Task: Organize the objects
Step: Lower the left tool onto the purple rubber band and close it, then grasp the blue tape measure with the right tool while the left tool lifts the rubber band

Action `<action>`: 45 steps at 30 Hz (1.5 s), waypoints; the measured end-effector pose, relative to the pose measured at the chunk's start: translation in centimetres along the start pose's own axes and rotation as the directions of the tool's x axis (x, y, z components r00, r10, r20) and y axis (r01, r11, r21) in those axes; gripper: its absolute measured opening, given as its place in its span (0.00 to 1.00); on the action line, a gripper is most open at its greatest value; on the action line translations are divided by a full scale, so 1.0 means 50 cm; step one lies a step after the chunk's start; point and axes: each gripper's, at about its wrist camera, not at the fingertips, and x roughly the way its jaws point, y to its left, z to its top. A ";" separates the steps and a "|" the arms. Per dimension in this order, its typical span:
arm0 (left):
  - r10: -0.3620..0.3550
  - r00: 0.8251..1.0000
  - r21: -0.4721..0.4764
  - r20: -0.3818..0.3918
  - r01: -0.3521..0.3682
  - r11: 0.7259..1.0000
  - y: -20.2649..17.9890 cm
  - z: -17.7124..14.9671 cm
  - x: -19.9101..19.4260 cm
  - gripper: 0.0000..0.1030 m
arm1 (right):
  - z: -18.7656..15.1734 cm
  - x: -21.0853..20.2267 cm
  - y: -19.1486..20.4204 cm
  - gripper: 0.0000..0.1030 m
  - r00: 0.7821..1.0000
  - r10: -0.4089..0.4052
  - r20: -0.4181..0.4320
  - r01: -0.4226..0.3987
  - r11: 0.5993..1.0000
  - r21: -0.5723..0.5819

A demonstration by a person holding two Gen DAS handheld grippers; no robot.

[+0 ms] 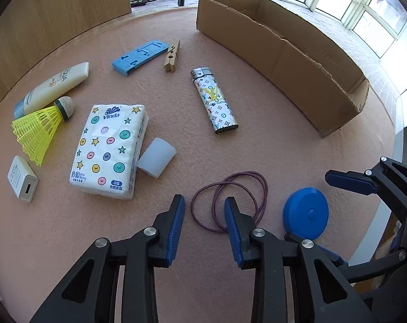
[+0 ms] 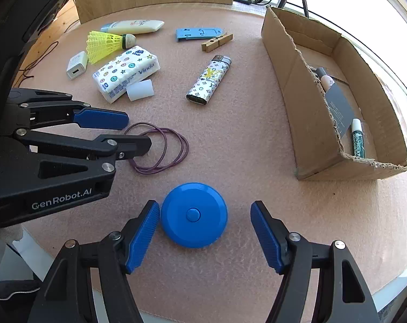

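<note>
Pink foam table mat (image 2: 257,140) beside sunlit windows (image 1: 365,8)

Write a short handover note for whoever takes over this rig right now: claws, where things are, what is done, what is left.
Left claw: open, over the purple rubber band loops, gripping nothing.
Right claw: open, straddling the blue round disc, not clamped.
Cardboard box: already holds a green-labelled tube and a dark card.
Left on the mat: lighter, tissue pack, clothespin, shuttlecock, charger, cream tube.
</note>
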 end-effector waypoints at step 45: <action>-0.150 0.952 -0.044 0.266 0.167 0.985 -0.030 0.212 -0.185 0.02 | 0.056 -0.199 -0.185 0.45 0.979 -0.010 0.203 -0.011 0.995 0.104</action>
